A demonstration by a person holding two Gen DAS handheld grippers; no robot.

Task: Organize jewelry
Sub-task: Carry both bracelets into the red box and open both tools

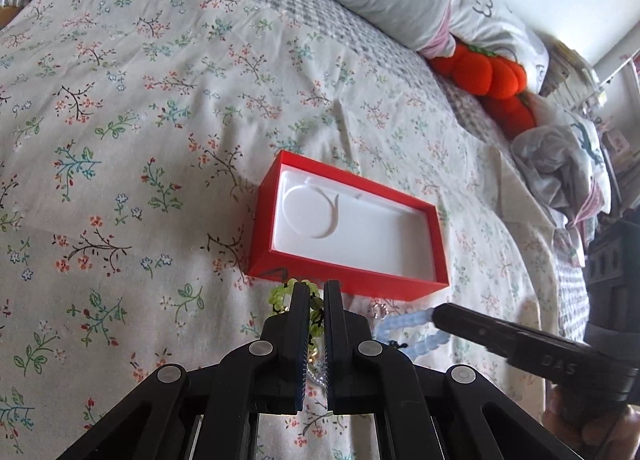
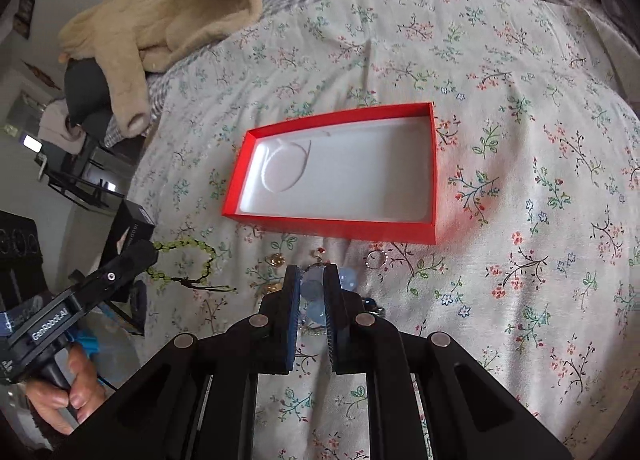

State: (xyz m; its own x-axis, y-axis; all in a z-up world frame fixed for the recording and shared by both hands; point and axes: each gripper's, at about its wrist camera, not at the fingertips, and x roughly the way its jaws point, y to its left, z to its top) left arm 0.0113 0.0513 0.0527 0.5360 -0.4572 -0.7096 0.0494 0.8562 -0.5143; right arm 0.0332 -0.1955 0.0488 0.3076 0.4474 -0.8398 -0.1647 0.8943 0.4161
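1. On the floral cotton bedspread sits a rectangular red box with a smooth white moulded liner.
2. My left gripper pinches the green faceted-bead bracelet, jaws nearly together.
3. My right gripper clamps narrowly on the round, translucent blue-bead bracelet.
4. Just before the box lies a thin silver ring.

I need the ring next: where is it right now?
In the right wrist view the ring lies on the bedspread just below the red box, right of the blue beads in the right gripper.
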